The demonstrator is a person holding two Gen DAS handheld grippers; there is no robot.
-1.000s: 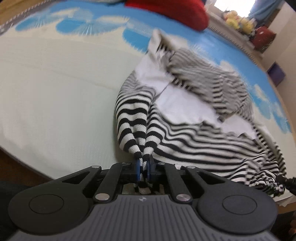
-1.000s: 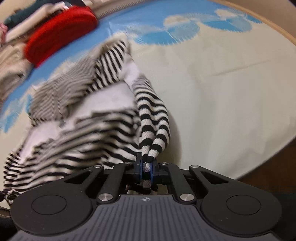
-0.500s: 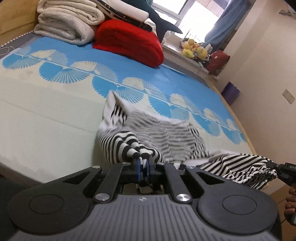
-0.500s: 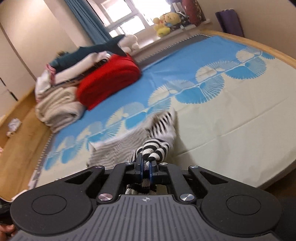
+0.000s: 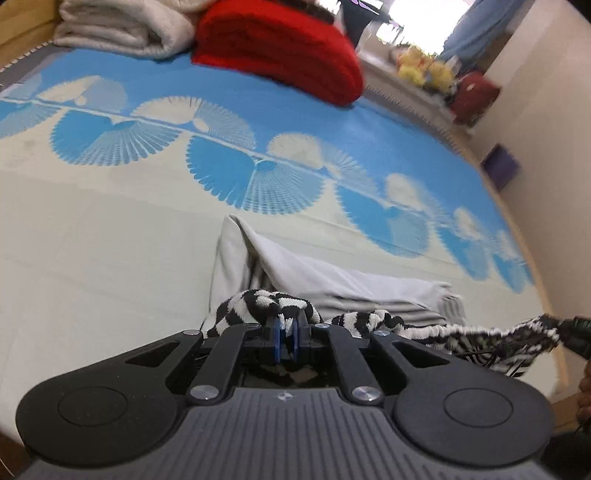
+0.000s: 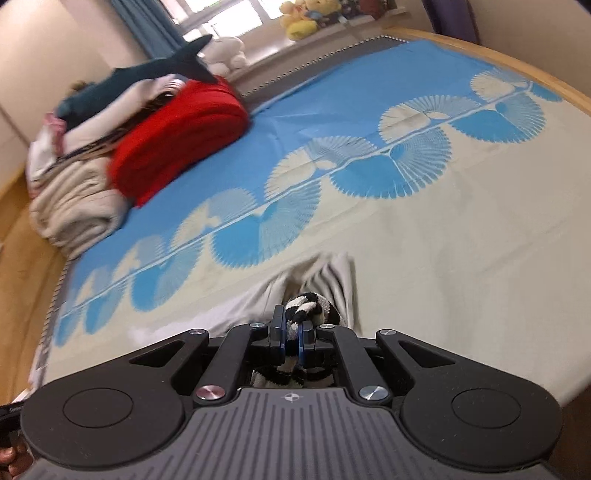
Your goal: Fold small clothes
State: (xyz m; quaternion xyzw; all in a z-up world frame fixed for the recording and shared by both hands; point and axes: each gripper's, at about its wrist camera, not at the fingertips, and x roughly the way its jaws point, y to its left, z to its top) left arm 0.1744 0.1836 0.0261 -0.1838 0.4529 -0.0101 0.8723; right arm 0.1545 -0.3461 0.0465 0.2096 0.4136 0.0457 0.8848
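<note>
**Inspector:** Left gripper (image 5: pixel 285 334): the jaws are opening by a hair, yet the blue pads (image 5: pixel 276 339) are pressed onto a bunched black-and-white striped garment (image 5: pixel 266 304). Cloth sits between them, at 12 o'clock from the gripper body.

**Clerk:** And the right gripper (image 6: pixel 291 338)?

**Inspector:** Clamped tight on another bunch of the same striped garment (image 6: pixel 308 304), directly ahead at 12 o'clock in its own view.

**Clerk:** Where does the garment lie?

**Inspector:** In the left view it stretches from the pads toward 3 o'clock, taut to the right gripper's tip (image 5: pixel 574 330) at the frame edge. The pale reverse side (image 5: pixel 332 275) drapes down onto the bed sheet (image 5: pixel 110 240), cream near us and blue with fan patterns beyond.

**Clerk:** Anything else on the bed?

**Inspector:** A red folded blanket (image 5: pixel 280 48) at 12 o'clock, far side; a cream folded blanket (image 5: pixel 122 26) at 11 o'clock beside it. In the right view a stuffed shark (image 6: pixel 147 74) lies on top of that pile, at 10 o'clock.
</note>
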